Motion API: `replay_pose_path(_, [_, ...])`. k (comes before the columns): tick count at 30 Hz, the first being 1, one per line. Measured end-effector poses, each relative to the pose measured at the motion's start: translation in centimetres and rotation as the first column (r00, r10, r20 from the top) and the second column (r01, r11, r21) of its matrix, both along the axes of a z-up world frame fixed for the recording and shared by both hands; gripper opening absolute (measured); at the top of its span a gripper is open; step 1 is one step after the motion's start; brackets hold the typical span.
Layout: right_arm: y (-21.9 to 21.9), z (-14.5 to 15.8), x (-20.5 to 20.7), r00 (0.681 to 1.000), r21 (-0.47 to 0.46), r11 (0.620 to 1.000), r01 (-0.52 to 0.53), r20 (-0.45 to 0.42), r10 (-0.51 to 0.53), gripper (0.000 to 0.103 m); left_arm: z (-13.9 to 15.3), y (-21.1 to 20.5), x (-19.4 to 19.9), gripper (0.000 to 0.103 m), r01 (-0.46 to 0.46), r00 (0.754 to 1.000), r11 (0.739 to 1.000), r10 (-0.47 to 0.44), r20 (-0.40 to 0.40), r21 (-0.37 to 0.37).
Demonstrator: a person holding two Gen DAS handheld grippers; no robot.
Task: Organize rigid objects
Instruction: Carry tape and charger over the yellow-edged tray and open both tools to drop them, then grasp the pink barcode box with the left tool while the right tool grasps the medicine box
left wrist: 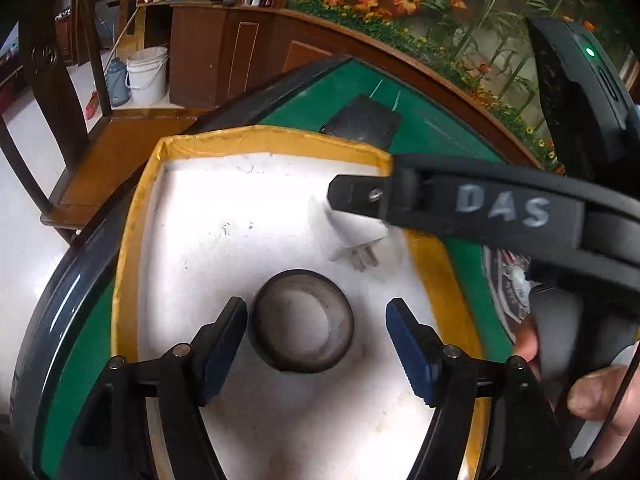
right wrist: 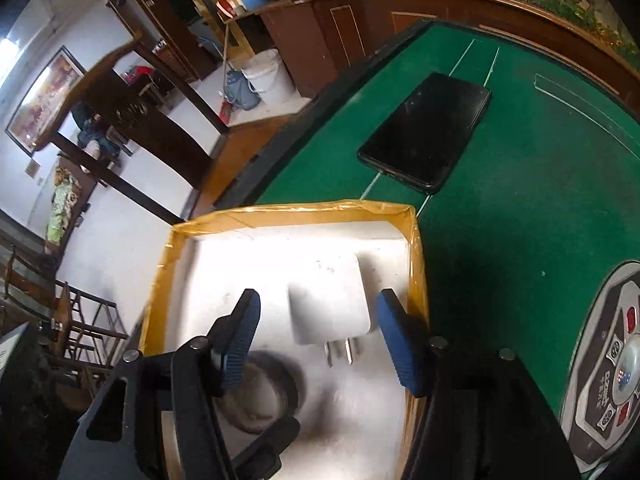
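A white tray with a yellow taped rim [left wrist: 132,240] lies on the green table. In it sits a black ring-shaped roll [left wrist: 300,320], between the spread fingers of my left gripper [left wrist: 318,344], which is open with a gap on the right side. A white plug charger [right wrist: 328,304] lies prongs toward me between the fingers of my right gripper [right wrist: 320,332], also open, with a gap on the left side. In the left wrist view the charger [left wrist: 356,236] sits under a finger of the right gripper [left wrist: 360,200]. The roll [right wrist: 260,392] shows at lower left in the right wrist view.
A black phone [right wrist: 428,132] lies flat on the green felt [right wrist: 520,220] beyond the tray rim [right wrist: 304,210]. A control panel [right wrist: 616,380] is set into the table at right. A hand [left wrist: 592,396] holds the right gripper. Chairs, a white bucket [left wrist: 146,76] and cabinets stand past the table edge.
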State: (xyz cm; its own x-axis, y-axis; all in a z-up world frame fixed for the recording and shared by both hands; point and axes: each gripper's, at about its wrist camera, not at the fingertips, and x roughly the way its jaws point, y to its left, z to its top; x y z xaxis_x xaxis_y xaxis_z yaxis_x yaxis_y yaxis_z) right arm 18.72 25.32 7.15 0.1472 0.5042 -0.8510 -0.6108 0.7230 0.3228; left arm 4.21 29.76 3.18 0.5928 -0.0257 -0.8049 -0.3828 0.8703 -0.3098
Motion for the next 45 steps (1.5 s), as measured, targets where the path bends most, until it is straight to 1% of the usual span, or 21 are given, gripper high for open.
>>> replay_pose_path(5, [-3.8,3.0,-1.7,1.0,0.104,0.995,0.011,-0.009,-0.01,0.06,2.8,-2.2,-3.2,0.076,0.035,0.996,0.999,-0.037,0.077,0.037])
replay_pose_path(7, [-6.6,4.2,-2.9,1.0,0.145,0.989,0.02,-0.012,-0.019,0.061,3.6,-3.6,-4.9,0.079,0.061,0.992,0.997,-0.067,0.109,0.056])
replay_pose_path(8, [-7.7,4.6,-3.6,1.0,0.155,0.988,0.01,-0.001,-0.01,0.064,3.9,-4.3,-5.8,0.081,0.066,0.99,0.996,-0.073,0.123,0.065])
replay_pose_path(9, [-9.2,4.9,-4.5,1.0,0.156,0.988,0.0,0.015,-0.003,0.07,4.2,-5.1,-6.8,0.082,0.074,0.986,0.995,-0.084,0.141,0.074])
replay_pose_path(10, [-10.6,4.9,-5.3,1.0,0.144,0.99,-0.004,0.027,0.0,0.072,4.4,-6.1,-7.9,0.082,0.09,0.981,0.993,-0.102,0.166,0.079])
replay_pose_path(12, [-13.8,4.3,-6.7,1.0,0.118,0.993,-0.008,0.022,0.005,0.072,4.7,-7.3,-9.6,0.082,0.098,0.974,0.993,-0.111,0.197,0.073])
replay_pose_path(15, [-17.4,2.6,-8.6,0.999,0.078,0.996,-0.033,-0.02,0.034,0.073,4.8,-9.2,-11.9,0.082,0.138,0.959,0.989,-0.145,0.245,0.046])
replay_pose_path(18, [-19.3,1.5,-10.5,0.998,0.027,0.998,-0.062,0.024,0.061,0.072,4.6,-10.6,-12.9,0.082,0.164,0.956,0.986,-0.167,0.242,0.033])
replay_pose_path(20, [-20.1,0.7,-11.5,0.996,0.016,0.996,-0.089,0.012,0.089,0.072,4.5,-11.8,-13.3,0.082,0.2,0.95,0.979,-0.203,0.235,0.035])
replay_pose_path(23, [-21.7,-0.6,-13.4,0.986,0.064,0.987,-0.146,-0.067,0.15,0.072,4.4,-13.8,-13.9,0.082,0.252,0.941,0.966,-0.26,0.216,0.067])
replay_pose_path(25, [-23.4,-0.9,-14.5,0.968,0.155,0.971,-0.183,-0.145,0.206,0.073,3.7,-15.2,-14.5,0.087,0.301,0.932,0.951,-0.308,0.193,0.065])
replay_pose_path(26, [-24.4,-0.8,-14.7,0.965,0.19,0.966,-0.174,-0.161,0.206,0.073,3.4,-16.0,-14.8,0.091,0.32,0.927,0.945,-0.327,0.185,0.069])
replay_pose_path(28, [-26.9,0.0,-14.5,0.98,0.232,0.965,-0.12,-0.127,0.152,0.073,2.9,-18.1,-15.1,0.093,0.368,0.91,0.925,-0.379,0.167,0.095])
replay_pose_path(30, [-29.5,1.3,-14.7,0.998,0.214,0.975,-0.056,-0.011,0.059,0.072,2.5,-19.9,-14.8,0.093,0.408,0.894,0.901,-0.428,0.134,0.149])
replay_pose_path(32, [-32.0,2.2,-14.8,0.997,0.21,0.978,0.007,0.079,-0.025,0.072,2.1,-21.6,-14.5,0.093,0.418,0.89,0.883,-0.445,0.099,0.215])
replay_pose_path(34, [-34.3,2.9,-14.8,0.99,0.227,0.973,0.042,0.118,-0.07,0.072,1.4,-22.4,-13.7,0.093,0.425,0.891,0.869,-0.451,0.055,0.253])
replay_pose_path(38, [-38.6,2.8,-14.0,0.971,0.186,0.975,0.123,0.18,-0.157,0.072,0.4,-23.3,-12.4,0.093,0.448,0.884,0.863,-0.466,0.024,0.234])
replay_pose_path(40, [-40.2,1.9,-13.7,0.96,0.141,0.976,0.168,0.202,-0.195,0.072,0.0,-23.7,-12.1,0.091,0.448,0.885,0.858,-0.465,0.008,0.252])
replay_pose_path(43, [-41.4,0.3,-13.4,0.955,0.092,0.976,0.195,0.207,-0.211,0.072,-0.7,-24.3,-11.4,0.078,0.459,0.882,0.852,-0.471,-0.013,0.25])
replay_pose_path(44, [-41.7,0.1,-13.3,0.954,0.082,0.976,0.199,0.211,-0.212,0.072,-0.9,-24.3,-11.3,0.067,0.459,0.883,0.855,-0.469,-0.017,0.243])
replay_pose_path(45, [-41.8,0.0,-13.1,0.953,0.071,0.978,0.198,0.217,-0.209,0.072,-1.1,-24.4,-11.0,0.053,0.458,0.884,0.856,-0.466,-0.025,0.239])
